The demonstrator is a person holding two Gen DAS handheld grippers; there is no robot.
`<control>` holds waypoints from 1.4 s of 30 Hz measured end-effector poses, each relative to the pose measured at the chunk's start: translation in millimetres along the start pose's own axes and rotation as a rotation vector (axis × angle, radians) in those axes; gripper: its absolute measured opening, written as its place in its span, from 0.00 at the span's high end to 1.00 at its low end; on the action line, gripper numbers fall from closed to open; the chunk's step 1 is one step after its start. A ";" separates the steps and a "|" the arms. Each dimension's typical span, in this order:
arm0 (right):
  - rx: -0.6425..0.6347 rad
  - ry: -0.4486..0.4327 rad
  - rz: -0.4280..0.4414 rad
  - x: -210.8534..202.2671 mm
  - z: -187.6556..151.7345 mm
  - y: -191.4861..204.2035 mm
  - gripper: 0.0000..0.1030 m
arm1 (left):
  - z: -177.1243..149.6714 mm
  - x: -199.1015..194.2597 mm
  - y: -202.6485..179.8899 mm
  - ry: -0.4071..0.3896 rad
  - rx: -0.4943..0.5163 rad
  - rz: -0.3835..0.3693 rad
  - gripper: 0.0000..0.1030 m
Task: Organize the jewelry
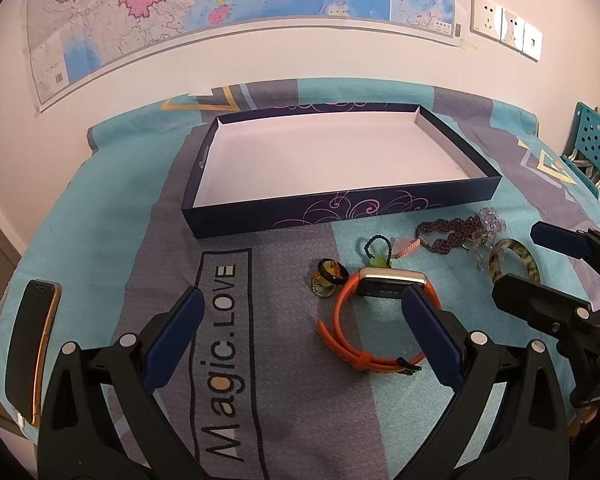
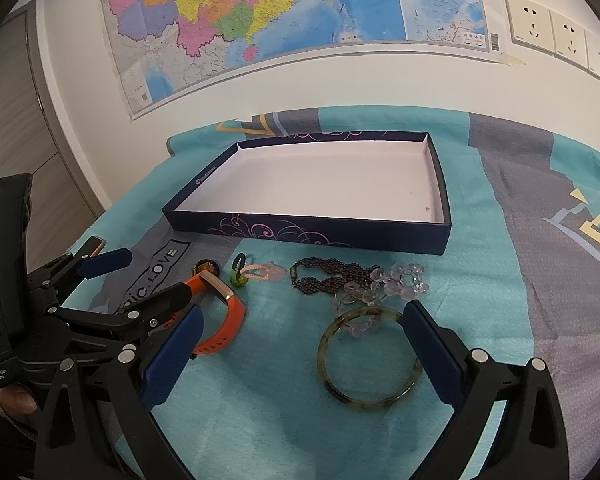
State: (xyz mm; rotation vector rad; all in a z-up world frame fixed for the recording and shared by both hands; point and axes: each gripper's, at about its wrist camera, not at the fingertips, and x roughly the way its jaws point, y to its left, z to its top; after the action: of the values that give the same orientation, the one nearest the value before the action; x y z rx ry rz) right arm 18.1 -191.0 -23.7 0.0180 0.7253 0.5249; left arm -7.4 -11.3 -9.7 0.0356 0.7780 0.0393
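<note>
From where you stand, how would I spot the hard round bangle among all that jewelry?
Start at the shallow dark-blue box with a white inside on the teal cloth. Just in front of its right half lies a heap of dark beads and clear crystals. The mottled olive-brown rigid bangle lies nearest, touching the crystals: the only plain, smooth, unbroken ring, larger than the rest.

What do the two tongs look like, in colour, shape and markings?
Both the left tongs and the right tongs have black plastic frames with ribbed arms, silver round rivets at the joints, and two flat dark-blue fingers. In the right wrist view the left unit's black body bears a small white label reading "Data Acquisition System". No cables or sleeves are visible.
</note>
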 end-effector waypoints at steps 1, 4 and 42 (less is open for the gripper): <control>-0.001 0.000 -0.002 0.0 -0.1 -0.6 0.06 | 0.2 0.4 -0.1 0.001 -0.001 -0.002 0.06; -0.006 0.008 -0.015 1.1 -0.3 -3.9 0.06 | 0.0 3.0 1.6 0.014 -0.004 -0.018 0.06; -0.062 0.151 -0.109 13.2 -5.1 -52.7 0.94 | 5.6 28.3 -1.4 0.160 0.134 -0.271 0.92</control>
State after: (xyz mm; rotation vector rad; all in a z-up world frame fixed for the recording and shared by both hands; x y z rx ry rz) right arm 46.9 -231.6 -46.0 -0.1198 0.8522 0.4477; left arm 16.7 -11.4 -25.6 0.0546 0.9393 -0.2700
